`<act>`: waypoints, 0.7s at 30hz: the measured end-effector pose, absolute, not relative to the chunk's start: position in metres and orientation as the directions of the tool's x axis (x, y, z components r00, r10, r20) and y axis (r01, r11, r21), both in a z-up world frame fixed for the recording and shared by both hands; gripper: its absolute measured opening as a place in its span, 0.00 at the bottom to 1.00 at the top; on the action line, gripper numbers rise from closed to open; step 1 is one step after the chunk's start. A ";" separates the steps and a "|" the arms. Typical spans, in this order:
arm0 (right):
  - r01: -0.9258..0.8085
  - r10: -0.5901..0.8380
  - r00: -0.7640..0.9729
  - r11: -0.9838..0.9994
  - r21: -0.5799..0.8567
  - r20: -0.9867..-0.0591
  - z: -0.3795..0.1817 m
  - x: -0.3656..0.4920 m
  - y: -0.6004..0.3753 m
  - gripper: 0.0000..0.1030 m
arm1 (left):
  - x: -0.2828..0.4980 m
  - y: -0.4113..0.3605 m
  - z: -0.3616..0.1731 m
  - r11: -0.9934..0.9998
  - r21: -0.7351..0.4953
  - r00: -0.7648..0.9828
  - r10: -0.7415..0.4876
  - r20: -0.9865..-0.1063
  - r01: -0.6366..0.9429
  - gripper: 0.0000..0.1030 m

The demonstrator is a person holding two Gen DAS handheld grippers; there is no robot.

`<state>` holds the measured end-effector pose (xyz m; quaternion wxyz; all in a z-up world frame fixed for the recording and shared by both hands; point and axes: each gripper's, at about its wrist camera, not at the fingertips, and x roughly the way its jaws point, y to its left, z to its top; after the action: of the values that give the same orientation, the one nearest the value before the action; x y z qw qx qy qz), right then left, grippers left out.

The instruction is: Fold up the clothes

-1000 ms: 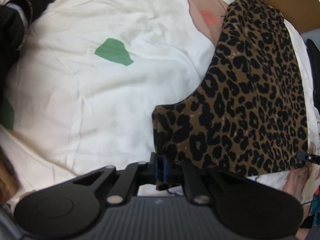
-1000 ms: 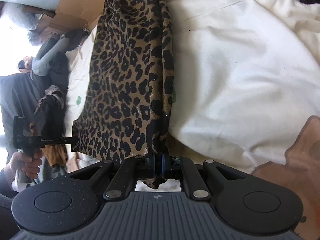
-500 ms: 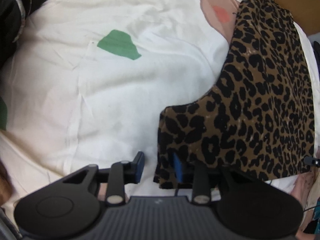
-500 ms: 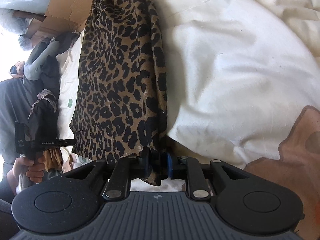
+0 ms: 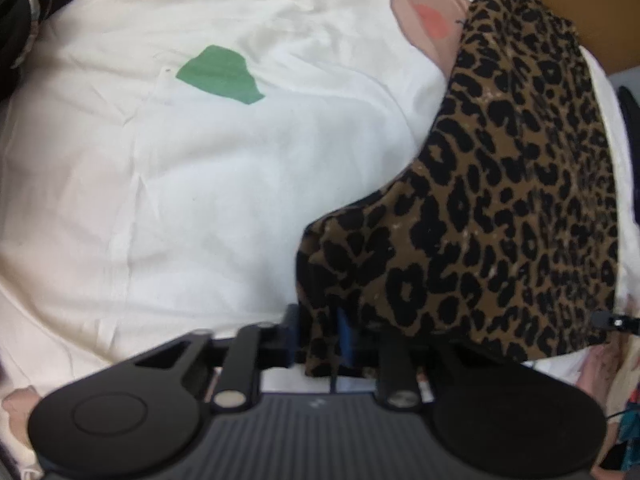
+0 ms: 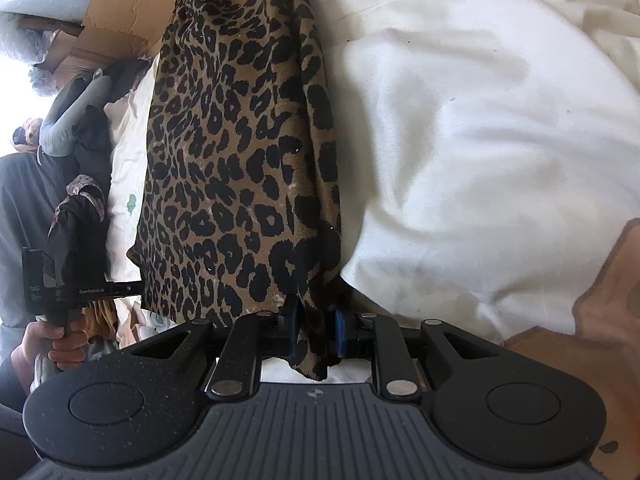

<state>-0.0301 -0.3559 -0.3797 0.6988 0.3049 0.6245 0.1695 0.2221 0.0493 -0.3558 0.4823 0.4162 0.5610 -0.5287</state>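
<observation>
A leopard-print garment [image 5: 500, 208] lies folded lengthwise on the white bedding [image 5: 240, 200]. Its near left corner hangs between the jaws of my left gripper [image 5: 318, 336], which are closing around it with a gap still showing. In the right wrist view the same garment [image 6: 232, 160] stretches away, and its near right corner droops loosely between the parted pads of my right gripper [image 6: 316, 328]. The left gripper [image 6: 80, 292] also shows at the left edge there, held by a hand [image 6: 44, 344].
The bedding has a green patch [image 5: 220, 76] and a pink patch [image 5: 432, 24]. A cardboard box [image 6: 116, 12] stands beyond the garment's far end. Dark clothes [image 6: 80, 216] are heaped beside the bed, with more dark fabric [image 5: 20, 20] at the upper left.
Both grippers were shut on the garment's near corners a second ago. Their jaws then parted; the left ones spread wide and have narrowed again. The garment lies where it was.
</observation>
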 end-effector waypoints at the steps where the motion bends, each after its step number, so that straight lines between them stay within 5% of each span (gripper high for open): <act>1: 0.145 0.619 0.164 0.755 0.639 -0.768 -0.380 -0.030 -0.356 0.17 | 0.224 0.049 -0.356 0.099 -0.200 -0.196 -0.045 -0.980 0.975 0.18; 10: 0.157 0.628 0.177 0.742 0.651 -0.758 -0.383 -0.031 -0.361 0.19 | 0.232 0.051 -0.358 0.139 -0.241 -0.233 -0.072 -0.970 0.960 0.15; 13: 0.144 0.632 0.174 0.742 0.654 -0.755 -0.381 -0.031 -0.361 0.07 | 0.236 0.053 -0.354 0.152 -0.244 -0.236 -0.067 -0.969 0.958 0.06; 21: 0.064 0.629 0.162 0.762 0.644 -0.761 -0.356 -0.030 -0.356 0.04 | 0.238 0.063 -0.329 0.172 -0.220 -0.212 -0.066 -0.975 0.960 0.05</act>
<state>-0.0296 -0.3557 -0.3564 0.7083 0.2811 0.6160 0.1994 0.2381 0.0634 -0.3290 0.4969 0.3836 0.5825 -0.5164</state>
